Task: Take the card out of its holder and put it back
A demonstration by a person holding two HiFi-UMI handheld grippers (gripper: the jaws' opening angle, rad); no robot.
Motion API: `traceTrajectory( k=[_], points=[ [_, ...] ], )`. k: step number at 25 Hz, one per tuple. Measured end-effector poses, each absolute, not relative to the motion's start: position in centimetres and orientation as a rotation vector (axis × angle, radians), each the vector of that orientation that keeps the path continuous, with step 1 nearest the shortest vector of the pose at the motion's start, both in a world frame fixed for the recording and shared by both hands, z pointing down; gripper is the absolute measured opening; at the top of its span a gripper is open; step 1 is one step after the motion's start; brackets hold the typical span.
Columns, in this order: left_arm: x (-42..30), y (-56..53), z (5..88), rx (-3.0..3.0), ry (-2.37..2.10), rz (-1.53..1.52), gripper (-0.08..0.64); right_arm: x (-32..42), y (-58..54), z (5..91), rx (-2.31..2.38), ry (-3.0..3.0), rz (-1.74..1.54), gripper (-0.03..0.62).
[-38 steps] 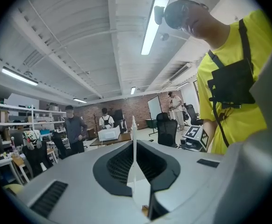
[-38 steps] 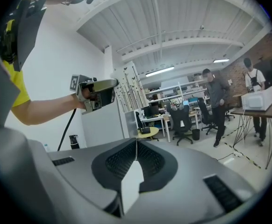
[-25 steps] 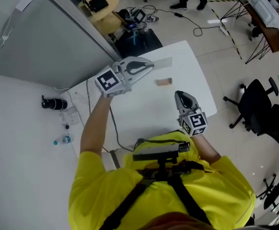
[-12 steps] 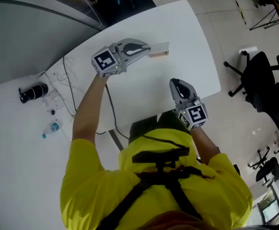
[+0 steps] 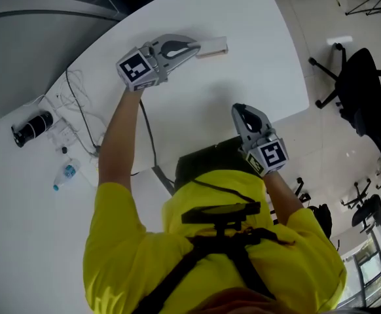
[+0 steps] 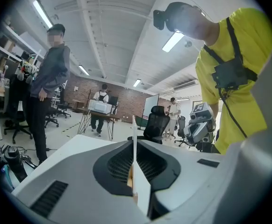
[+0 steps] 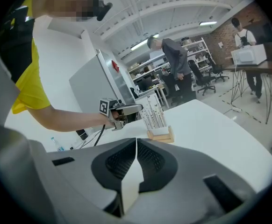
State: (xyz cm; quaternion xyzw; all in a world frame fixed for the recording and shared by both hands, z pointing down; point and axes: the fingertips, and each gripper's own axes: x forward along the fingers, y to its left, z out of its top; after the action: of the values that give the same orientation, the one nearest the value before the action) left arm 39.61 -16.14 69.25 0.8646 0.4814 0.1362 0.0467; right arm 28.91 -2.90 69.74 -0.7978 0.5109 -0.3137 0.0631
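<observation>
A white printed card (image 7: 153, 112) stands upright in a small wooden holder (image 7: 161, 136) on the white table (image 5: 243, 51). My left gripper (image 5: 196, 46) reaches in from the left and is shut on the card's (image 5: 215, 43) upper edge. In the left gripper view the card (image 6: 134, 129) shows edge-on as a thin white line between the closed jaws. The card's foot seems to sit in the holder. My right gripper (image 5: 241, 110) hovers near the table's front edge, pointing at the holder, shut and with nothing in it.
A black cylinder (image 5: 27, 126), a small water bottle (image 5: 65, 173) and a loose cable (image 5: 79, 100) lie at the table's left. A grey partition (image 5: 33, 38) rises behind. Office chairs (image 5: 364, 84) stand on the floor to the right. People stand in the room beyond.
My left gripper has moved right, up to the card, and now grips its edge. The head view has swung, so the table sits higher in frame. The right gripper has barely moved.
</observation>
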Motion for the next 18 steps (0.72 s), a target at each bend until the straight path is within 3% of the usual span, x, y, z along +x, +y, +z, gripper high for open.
traceTrajectory(
  k=[18],
  points=[
    [39.6, -16.2, 70.8, 2.646, 1.436, 0.393, 0.008, 27.9, -2.2, 70.9, -2.416, 1.499, -0.985, 0.012]
  ],
)
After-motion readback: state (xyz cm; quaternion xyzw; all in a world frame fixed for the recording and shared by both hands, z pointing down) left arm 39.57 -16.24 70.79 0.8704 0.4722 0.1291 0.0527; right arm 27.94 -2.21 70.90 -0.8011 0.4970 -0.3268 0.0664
